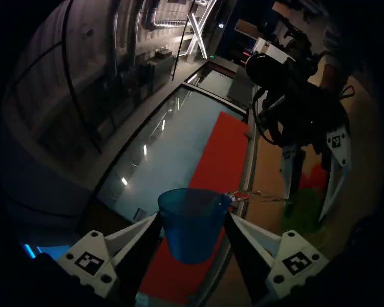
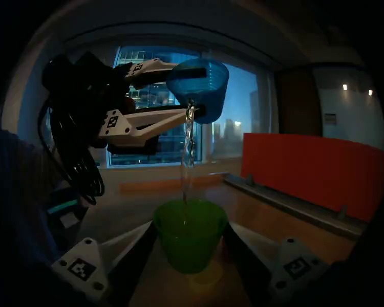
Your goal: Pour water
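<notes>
A wide window (image 2: pixel 238 112) with a dusk city skyline beyond it fills the background of the right gripper view. To its right stands a long red panel (image 2: pixel 315 169), set along the far edge of a wooden tabletop (image 2: pixel 253 210).

The left gripper (image 2: pixel 192 87) is held high above the table and rolled onto its side, so that its two white fingers lie one above the other. A bundle of black cables (image 2: pixel 74 153) hangs from its body, and the hand holding it is lost in the dark. The right gripper (image 2: pixel 190 225) sits low and level, with its fingers side by side just over the tabletop.

The left gripper's fingers are clamped on the sides of a translucent blue cup (image 1: pixel 192 235), which is tipped over with its mouth turned sideways and down. The right gripper's fingers are pressed against either side of an upright green cup (image 2: pixel 189 240), directly below the blue one and well apart from it.

A thin stream of water (image 2: pixel 188 138) leaves the blue cup's lower lip and falls straight into the green cup's open mouth.
</notes>
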{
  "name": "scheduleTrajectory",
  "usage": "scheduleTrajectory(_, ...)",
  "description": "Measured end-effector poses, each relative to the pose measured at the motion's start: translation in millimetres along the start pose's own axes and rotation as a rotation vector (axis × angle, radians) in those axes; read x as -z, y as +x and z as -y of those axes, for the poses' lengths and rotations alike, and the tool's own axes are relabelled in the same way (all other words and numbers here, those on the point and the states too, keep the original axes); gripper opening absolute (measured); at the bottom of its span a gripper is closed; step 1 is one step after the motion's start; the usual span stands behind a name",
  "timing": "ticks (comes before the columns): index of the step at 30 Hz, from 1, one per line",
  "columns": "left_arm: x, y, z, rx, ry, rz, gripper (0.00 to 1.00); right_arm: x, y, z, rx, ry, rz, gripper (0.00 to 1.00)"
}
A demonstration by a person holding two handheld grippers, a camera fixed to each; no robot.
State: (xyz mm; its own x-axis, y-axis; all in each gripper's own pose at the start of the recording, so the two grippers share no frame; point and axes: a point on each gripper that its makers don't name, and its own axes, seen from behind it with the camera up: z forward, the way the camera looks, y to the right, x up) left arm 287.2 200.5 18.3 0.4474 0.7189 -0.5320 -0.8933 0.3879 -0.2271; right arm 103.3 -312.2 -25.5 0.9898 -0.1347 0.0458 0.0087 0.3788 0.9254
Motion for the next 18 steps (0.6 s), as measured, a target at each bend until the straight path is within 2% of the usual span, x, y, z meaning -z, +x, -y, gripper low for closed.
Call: scheduleTrajectory(18,1.5,4.3,8.7,-0.069,0.024,-0.002,0.84,3.1,2.4,-0.2,0.005,-0.002,-0.005,0.91)
